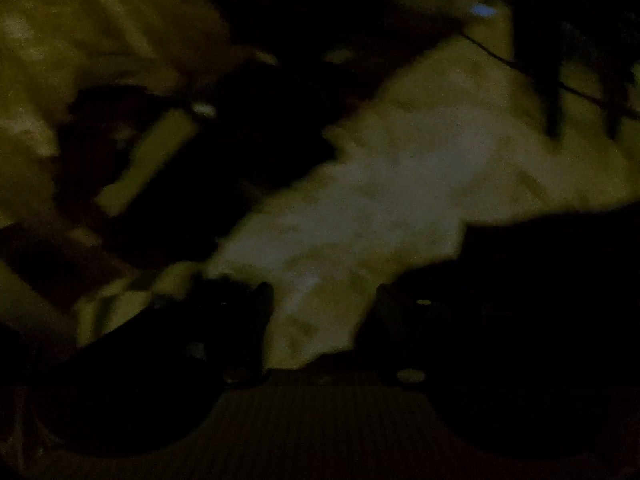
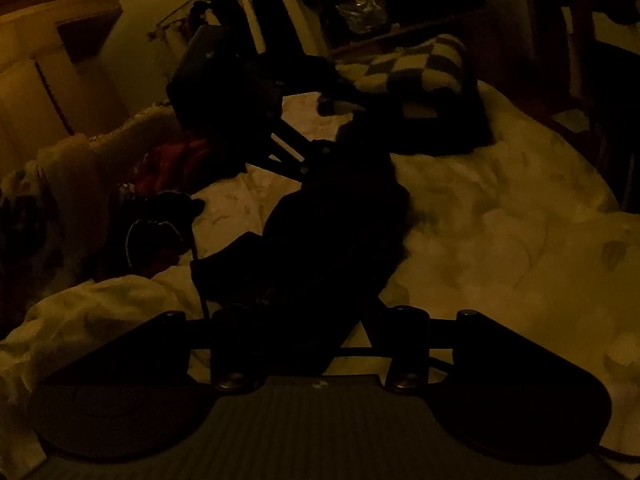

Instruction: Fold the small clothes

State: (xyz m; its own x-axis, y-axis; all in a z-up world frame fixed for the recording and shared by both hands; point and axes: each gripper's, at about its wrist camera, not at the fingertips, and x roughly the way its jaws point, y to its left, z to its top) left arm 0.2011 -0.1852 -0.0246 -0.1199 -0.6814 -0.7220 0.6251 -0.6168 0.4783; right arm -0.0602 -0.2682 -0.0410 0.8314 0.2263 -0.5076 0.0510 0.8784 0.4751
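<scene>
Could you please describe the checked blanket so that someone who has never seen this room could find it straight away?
In the right wrist view, start from the pale bedcover that fills the bed. Follow it to its far end, right of centre, where the checked blanket lies bunched up. It alone has light and dark squares; the dark garment nearer the camera is plain.

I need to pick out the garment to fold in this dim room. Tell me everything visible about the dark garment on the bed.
The dark garment lies crumpled in a long, uneven heap on the pale bedspread, running away from the right gripper. It looks like soft black cloth; the dimness hides its details. Its near end reaches between the open fingers.
</scene>
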